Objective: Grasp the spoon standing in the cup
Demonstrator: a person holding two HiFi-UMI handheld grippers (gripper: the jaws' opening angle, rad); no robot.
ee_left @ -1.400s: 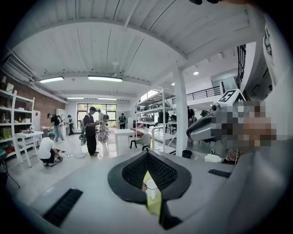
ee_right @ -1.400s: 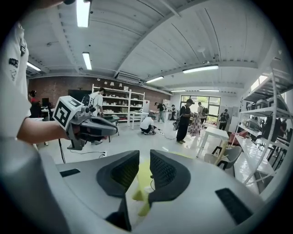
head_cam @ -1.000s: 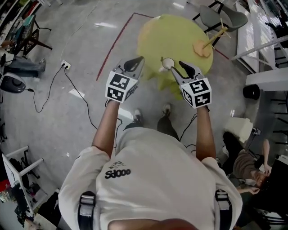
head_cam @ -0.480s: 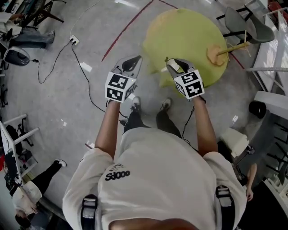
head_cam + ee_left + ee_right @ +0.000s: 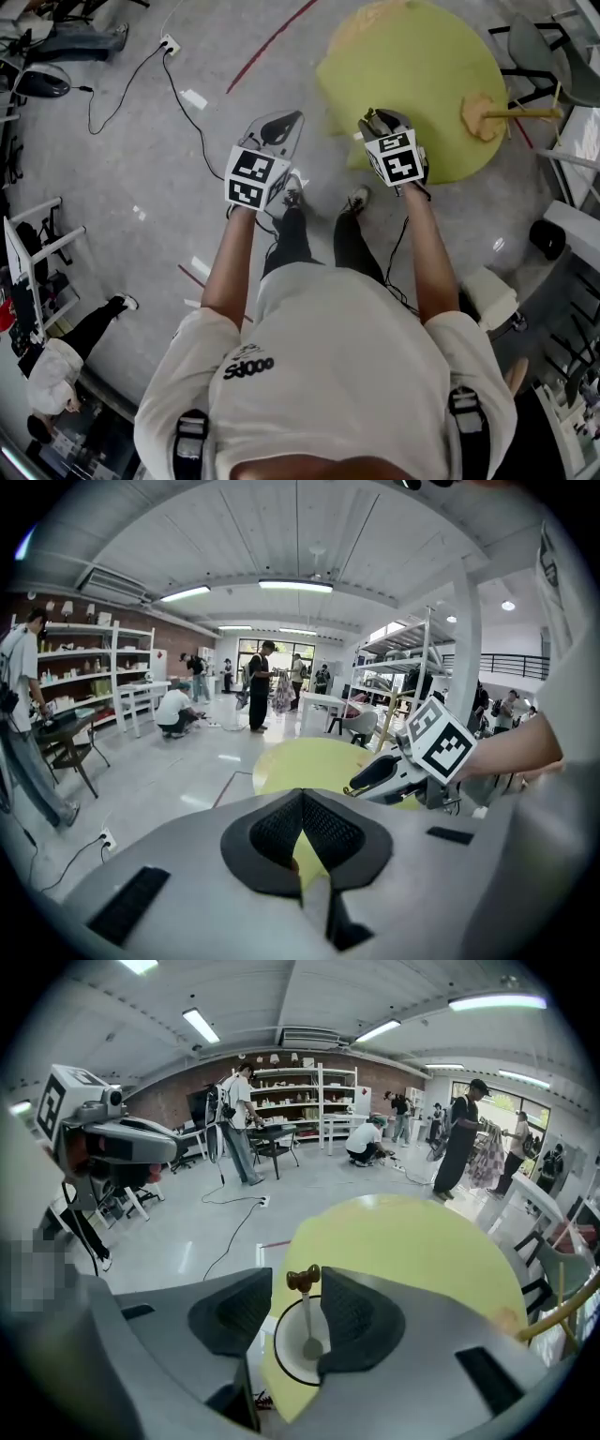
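A white cup (image 5: 289, 1361) stands at the near edge of a round yellow table (image 5: 422, 66). In it a thin spoon (image 5: 307, 1321) with a brown knob top stands upright. My right gripper (image 5: 291, 1309) hangs over the cup, jaws open and widening a little. The spoon's handle rises between them, close to the right pad (image 5: 349, 1314) and not pressed. In the head view the right gripper (image 5: 375, 120) hides the cup. My left gripper (image 5: 281, 122) is held off the table's left edge over the floor, its pads (image 5: 300, 803) meeting at the tip with nothing in them.
An orange flat object with a long stick (image 5: 480, 114) lies at the table's far right. Chairs (image 5: 530, 42) stand behind the table. A power strip with cables (image 5: 170, 42) lies on the floor at the left. Several people stand in the hall.
The cup showed between the two grippers a second ago. My right gripper has moved over it and now covers it in the head view. The left gripper kept its place beside the table.
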